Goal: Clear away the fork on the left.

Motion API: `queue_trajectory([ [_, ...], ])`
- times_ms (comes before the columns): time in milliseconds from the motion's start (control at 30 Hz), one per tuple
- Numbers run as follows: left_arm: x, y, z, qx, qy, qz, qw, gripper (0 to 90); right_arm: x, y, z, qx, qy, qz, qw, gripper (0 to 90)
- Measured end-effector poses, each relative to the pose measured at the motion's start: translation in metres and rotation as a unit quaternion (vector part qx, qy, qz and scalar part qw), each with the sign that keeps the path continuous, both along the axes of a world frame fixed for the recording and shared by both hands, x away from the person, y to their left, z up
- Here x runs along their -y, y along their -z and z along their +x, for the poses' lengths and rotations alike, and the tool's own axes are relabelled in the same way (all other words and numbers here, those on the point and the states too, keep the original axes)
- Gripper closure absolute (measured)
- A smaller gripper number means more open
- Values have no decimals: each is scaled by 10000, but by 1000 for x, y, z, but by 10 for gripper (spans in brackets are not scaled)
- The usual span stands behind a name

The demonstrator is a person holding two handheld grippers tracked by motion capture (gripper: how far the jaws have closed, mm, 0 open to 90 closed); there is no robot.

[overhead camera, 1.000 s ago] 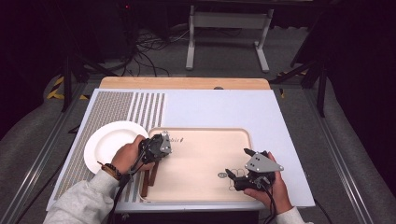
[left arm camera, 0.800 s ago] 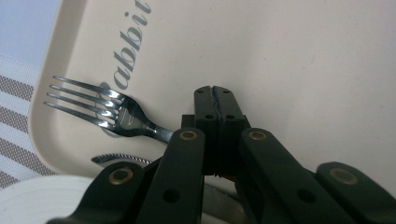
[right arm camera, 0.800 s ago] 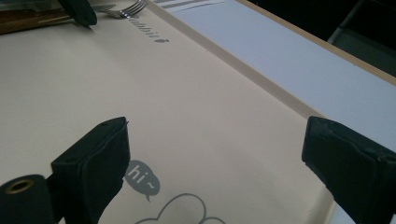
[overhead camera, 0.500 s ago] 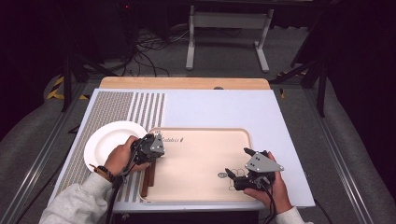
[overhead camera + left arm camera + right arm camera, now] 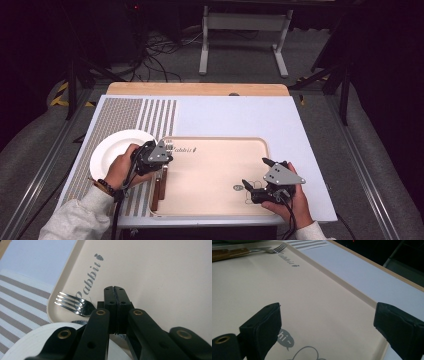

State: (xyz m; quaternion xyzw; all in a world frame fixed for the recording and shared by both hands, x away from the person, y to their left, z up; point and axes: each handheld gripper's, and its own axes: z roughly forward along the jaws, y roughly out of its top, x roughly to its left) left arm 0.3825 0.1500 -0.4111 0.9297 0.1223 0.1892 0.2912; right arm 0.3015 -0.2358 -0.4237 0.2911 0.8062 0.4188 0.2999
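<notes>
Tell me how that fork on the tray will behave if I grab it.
The fork looks rigid, with a shiny metal head that is probably slippery. Its wooden handle should grip better. It lies flat on the tray, leaving little purchase underneath.

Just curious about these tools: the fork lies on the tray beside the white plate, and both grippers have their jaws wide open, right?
Not quite. The left gripper is shut, as the left gripper view shows; the right gripper is open. The fork does lie on the tray beside the plate.
</notes>
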Motion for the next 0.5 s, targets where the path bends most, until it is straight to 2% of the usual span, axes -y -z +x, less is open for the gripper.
queue_trajectory([
  [200,-16,-6,-14,253,24,-347,9991,900,-1,0,-1,42,18,14,10000,86],
  [333,-29,-7,-24,416,-51,-527,9977,900,0,-1,0,100,21,26,9999,86],
  [500,-41,-8,-30,475,-82,-678,9965,900,-1,-2,-1,128,23,33,9999,86],
])
